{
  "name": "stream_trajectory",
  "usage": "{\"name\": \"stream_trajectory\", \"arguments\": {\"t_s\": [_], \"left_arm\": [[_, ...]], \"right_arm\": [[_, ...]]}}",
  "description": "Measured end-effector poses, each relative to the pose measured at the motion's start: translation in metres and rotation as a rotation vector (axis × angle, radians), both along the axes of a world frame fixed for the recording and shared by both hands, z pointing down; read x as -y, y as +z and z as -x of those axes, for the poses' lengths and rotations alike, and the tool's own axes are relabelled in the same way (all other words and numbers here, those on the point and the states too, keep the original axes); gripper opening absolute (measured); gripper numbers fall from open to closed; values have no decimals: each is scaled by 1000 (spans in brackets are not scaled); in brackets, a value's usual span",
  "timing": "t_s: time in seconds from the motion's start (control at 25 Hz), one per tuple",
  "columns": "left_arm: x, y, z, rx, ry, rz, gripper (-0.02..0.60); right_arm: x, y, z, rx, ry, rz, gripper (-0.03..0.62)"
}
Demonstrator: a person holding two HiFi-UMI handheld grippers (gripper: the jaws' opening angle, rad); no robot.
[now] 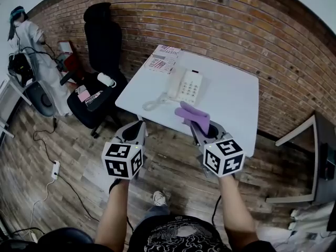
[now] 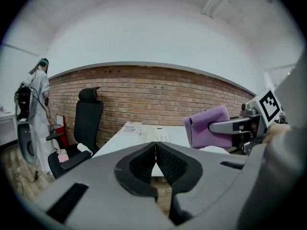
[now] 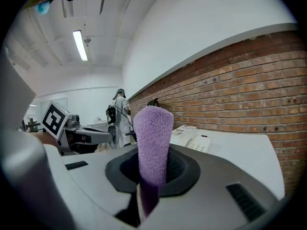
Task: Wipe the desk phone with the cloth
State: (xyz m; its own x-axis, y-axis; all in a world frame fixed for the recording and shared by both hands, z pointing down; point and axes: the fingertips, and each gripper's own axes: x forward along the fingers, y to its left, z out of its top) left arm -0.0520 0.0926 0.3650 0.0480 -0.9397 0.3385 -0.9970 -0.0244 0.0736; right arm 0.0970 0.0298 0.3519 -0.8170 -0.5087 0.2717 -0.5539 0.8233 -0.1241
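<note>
Head view: desk phone [image 1: 185,86] lies near the tabletop's [image 1: 236,98] left edge, papers [image 1: 161,58] at its far-left corner, black chair [image 1: 102,56] just beside that edge. Right gripper [image 1: 201,126] hangs over the near edge w/ purple cloth [image 1: 193,114].

Left gripper view: left gripper [image 2: 155,150] has jaws together.

Right gripper view: jaws clamped on the cloth, which stands upright; phone is beyond, on tabletop.
</note>
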Motion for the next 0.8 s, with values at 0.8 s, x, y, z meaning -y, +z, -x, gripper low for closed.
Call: {"name": "stream_trajectory", "arguments": {"t_s": [0.8], "left_arm": [[81, 11, 39, -10, 198, 7, 8]], "right_arm": [[69, 0, 39, -34, 162, -10, 43]]}}
